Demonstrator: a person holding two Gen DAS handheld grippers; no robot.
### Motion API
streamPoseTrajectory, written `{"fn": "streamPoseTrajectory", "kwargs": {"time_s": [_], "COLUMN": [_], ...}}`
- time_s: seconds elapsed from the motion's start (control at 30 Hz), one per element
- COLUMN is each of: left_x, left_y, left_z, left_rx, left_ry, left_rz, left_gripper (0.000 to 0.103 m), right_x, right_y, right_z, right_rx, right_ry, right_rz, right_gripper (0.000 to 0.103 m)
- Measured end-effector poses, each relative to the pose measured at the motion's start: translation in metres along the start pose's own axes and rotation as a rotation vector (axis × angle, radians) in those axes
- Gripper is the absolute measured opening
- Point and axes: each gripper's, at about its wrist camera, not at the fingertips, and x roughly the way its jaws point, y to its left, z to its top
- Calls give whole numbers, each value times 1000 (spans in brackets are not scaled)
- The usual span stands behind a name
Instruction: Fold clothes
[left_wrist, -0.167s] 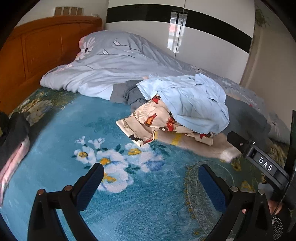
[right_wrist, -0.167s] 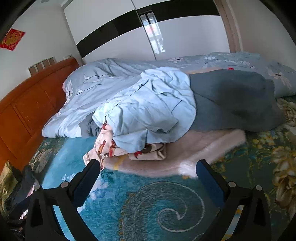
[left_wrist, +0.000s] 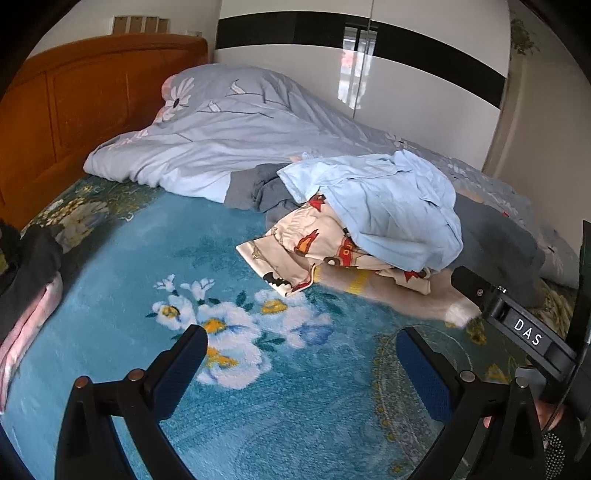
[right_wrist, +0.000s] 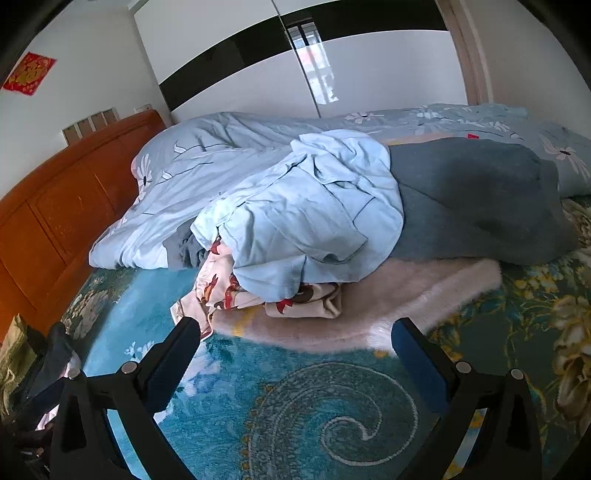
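Both tongs are released and carry nothing: the left tongs (left_wrist: 301, 363) and the right tongs (right_wrist: 295, 352) each hover with jaws spread wide over the blue floral bed cover (left_wrist: 147, 258). The clothes lie in one loose heap on the bed, ahead of both tongs and apart from them. A crumpled light blue shirt (right_wrist: 303, 221) sits on top, a cream printed garment (left_wrist: 306, 247) lies bunched beneath it, a pale pink fleece (right_wrist: 369, 306) lies flattest at the bottom with its near edge closest to the right tongs, and a grey garment (right_wrist: 472, 206) lies behind, against the quilt (left_wrist: 221, 140). A second, smaller stack of dark and pink cloth (left_wrist: 26, 288) lies at the far left edge of the left view; whether it is folded cannot be told. Risk 1: the layers overlap, so a grasp taken deep in the heap is likely to catch two garments at once and drag the pile. Risk 2: the shirt is wrinkled with no clear hem or collar exposed, so a pinch on a random fold would probably lift it twisted. Risk 3: the plush cover may be pinched along with a thin edge. Risk 4: the right tongs show at the right margin of the left view, so the two may collide if both converge on one spot.
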Motion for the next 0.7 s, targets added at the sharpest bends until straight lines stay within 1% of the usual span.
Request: {"fn": "streamPoseTrajectory", "kwargs": {"time_s": [0.1, 0.23, 0.33, 0.47, 0.57, 0.7], "left_x": [2, 6, 7, 8, 11, 17], "left_y": [1, 5, 9, 11, 8, 1], "left_z": [0, 0, 3, 7, 13, 14], "left_rx": [-10, -37, -81, -121, -120, -87], "left_ry": [-14, -13, -12, -29, -27, -15], "left_rz": [3, 5, 21, 32, 26, 23], "left_gripper": [103, 103, 103, 103, 103, 103], "right_x": [-1, 7, 5, 5, 5, 9], "right_y": [-1, 5, 7, 11, 13, 14], "right_z": [0, 0, -2, 1, 2, 1], "right_rx": [10, -9, -14, -32, -38, -44], "right_ry": [0, 29, 28, 23, 22, 31], "right_rz": [-14, -19, 12, 22, 22, 15], "right_gripper": [103, 103, 103, 103, 103, 103]}}
